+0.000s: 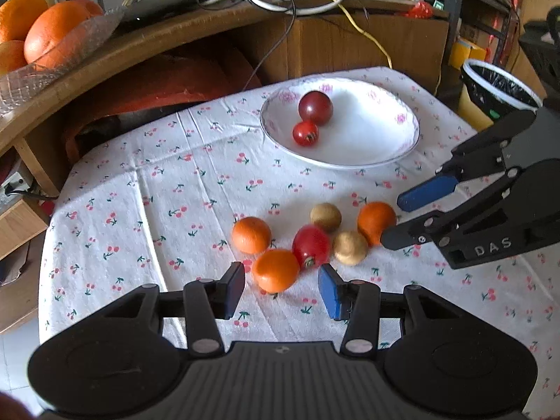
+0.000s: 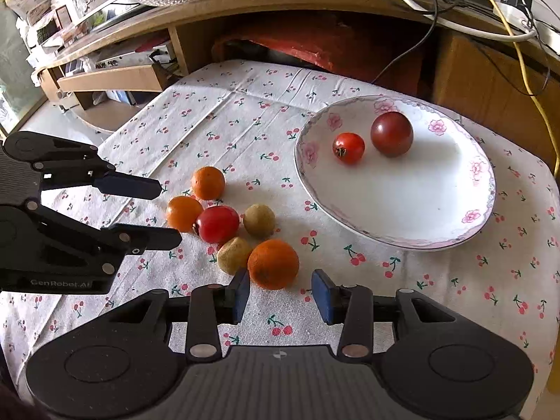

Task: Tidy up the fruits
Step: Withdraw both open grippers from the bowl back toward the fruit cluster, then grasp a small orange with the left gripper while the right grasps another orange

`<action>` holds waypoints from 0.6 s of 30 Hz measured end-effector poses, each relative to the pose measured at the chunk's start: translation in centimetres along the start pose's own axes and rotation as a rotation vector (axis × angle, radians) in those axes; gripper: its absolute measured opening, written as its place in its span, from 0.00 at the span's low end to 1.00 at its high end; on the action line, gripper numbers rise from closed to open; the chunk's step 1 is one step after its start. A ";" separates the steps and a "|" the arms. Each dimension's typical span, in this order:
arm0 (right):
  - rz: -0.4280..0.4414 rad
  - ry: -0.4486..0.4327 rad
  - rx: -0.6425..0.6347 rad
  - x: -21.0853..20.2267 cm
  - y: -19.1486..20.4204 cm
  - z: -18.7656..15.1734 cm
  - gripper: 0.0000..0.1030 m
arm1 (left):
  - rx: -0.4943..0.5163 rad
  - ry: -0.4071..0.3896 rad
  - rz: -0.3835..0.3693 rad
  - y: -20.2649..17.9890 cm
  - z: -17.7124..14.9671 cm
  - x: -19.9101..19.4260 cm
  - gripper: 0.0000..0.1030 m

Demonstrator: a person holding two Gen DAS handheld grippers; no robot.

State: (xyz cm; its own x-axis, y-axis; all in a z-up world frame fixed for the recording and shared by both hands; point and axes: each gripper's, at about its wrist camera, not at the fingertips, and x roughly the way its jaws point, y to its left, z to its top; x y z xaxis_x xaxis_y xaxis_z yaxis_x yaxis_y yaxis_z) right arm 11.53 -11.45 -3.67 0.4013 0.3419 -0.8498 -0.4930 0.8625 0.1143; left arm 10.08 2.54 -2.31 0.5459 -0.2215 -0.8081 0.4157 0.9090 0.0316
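Left tongs (image 1: 281, 288) released; orange (image 1: 275, 270) just ahead between tips. Right tongs (image 2: 280, 294) released before another orange (image 2: 273, 263). Left view alone shows bin (image 1: 497, 87). Plate (image 2: 437, 217) beyond, two tomatoes inside. Worktop (image 2: 227, 115): cherry-print cloth.

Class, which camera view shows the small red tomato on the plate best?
The right wrist view: the small red tomato sits closer and sharper there, its dark stem end clear, beside the dark red one on the plate. The left wrist view shows it farther off and smaller.
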 end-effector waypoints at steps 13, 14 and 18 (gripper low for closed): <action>0.017 0.015 -0.026 0.5 -0.1 -0.1 0.36 | 0.041 0.023 0.002 0.1 -0.4 2.5 0.52; 0.020 0.014 -0.028 0.5 -0.1 -0.1 0.36 | 0.042 0.020 0.002 0.1 -0.3 2.5 0.52; 0.026 0.013 -0.028 0.7 -0.2 0.0 0.36 | 0.040 0.014 -0.009 0.2 -0.2 2.7 0.52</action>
State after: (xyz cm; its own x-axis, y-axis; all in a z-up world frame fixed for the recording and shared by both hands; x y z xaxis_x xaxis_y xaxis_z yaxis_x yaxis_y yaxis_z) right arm 11.90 -11.39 -4.26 0.3783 0.3591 -0.8532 -0.5244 0.8427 0.1222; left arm 11.51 2.14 -4.60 0.5315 -0.2248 -0.8167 0.4495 0.8920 0.0470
